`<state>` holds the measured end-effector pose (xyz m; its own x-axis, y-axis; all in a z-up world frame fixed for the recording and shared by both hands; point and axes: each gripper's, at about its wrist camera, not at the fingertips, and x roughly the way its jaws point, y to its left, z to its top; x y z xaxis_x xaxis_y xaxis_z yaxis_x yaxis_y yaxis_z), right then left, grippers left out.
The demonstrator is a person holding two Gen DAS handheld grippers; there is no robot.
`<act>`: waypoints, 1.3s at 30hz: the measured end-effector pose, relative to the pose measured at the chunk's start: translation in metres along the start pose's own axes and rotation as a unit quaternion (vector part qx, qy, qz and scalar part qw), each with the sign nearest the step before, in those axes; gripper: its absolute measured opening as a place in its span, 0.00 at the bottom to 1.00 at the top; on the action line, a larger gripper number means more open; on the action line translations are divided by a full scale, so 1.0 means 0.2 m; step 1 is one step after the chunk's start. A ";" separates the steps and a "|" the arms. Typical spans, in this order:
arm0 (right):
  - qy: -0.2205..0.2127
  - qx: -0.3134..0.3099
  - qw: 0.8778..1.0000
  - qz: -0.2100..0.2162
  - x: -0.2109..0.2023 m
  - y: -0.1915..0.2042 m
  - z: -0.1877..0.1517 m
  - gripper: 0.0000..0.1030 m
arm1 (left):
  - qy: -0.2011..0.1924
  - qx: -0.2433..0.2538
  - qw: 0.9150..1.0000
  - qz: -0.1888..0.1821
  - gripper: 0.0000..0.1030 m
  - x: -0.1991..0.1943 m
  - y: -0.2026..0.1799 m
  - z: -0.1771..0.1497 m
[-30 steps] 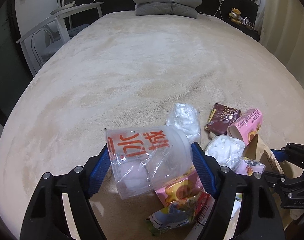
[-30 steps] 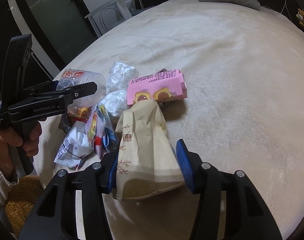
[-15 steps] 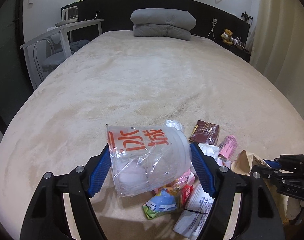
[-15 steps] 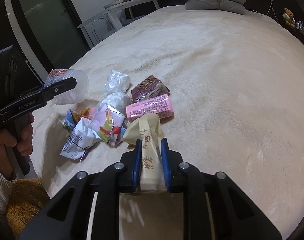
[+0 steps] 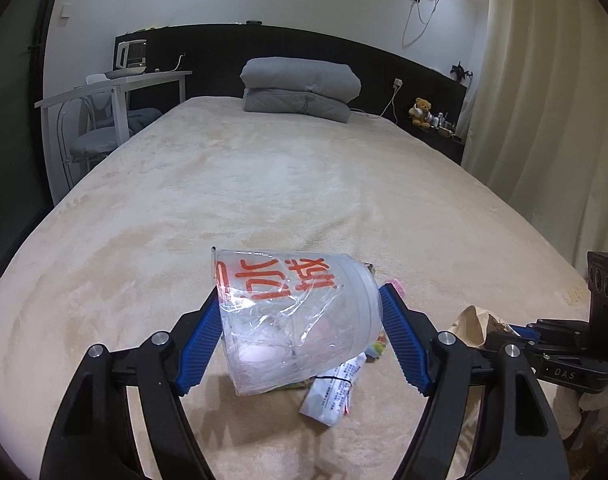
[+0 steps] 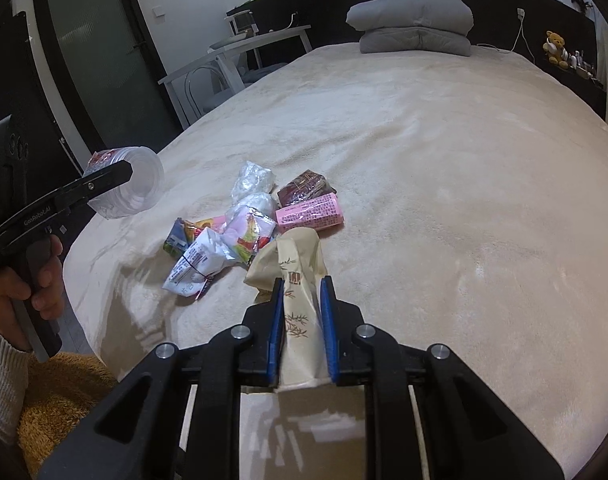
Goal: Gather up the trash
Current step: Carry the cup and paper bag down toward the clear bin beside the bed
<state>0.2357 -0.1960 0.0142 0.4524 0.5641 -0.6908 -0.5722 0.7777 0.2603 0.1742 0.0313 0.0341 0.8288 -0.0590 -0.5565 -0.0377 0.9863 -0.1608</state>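
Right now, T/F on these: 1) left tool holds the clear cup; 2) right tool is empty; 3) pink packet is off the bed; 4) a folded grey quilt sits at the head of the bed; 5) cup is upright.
1) True: the left tool is clamped on the clear plastic cup.
2) False: the right tool is shut on a tan paper bag.
3) False: the pink packet lies on the bed among the wrappers.
4) True: the grey quilt sits there.
5) False: the cup is tipped on its side.
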 end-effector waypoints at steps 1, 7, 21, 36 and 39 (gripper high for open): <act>-0.006 0.003 1.000 0.001 -0.03 0.01 -0.02 0.18 | -0.007 0.001 1.000 -0.007 0.72 -0.03 -0.01 -0.01; -0.039 0.017 0.999 0.005 -0.21 0.07 -0.14 0.18 | -0.031 0.006 0.998 -0.054 0.72 -0.21 -0.08 -0.13; -0.068 0.037 0.997 0.026 -0.46 0.23 -0.47 0.18 | -0.034 0.000 0.994 -0.103 0.72 -0.52 -0.20 -0.53; -0.071 0.051 0.995 0.039 -0.62 0.37 -0.75 0.18 | -0.001 0.006 0.993 -0.116 0.72 -0.70 -0.34 -0.88; -0.067 0.059 0.995 0.043 -0.63 0.38 -0.79 0.18 | 0.011 0.003 0.993 -0.118 0.72 -0.72 -0.34 -0.94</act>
<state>0.0272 -0.2521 0.0152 0.4961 0.6562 -0.5686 -0.5328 0.7472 0.3973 -0.0475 -0.0571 -0.0273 0.8012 -0.2926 -0.5220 0.1599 0.9453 -0.2844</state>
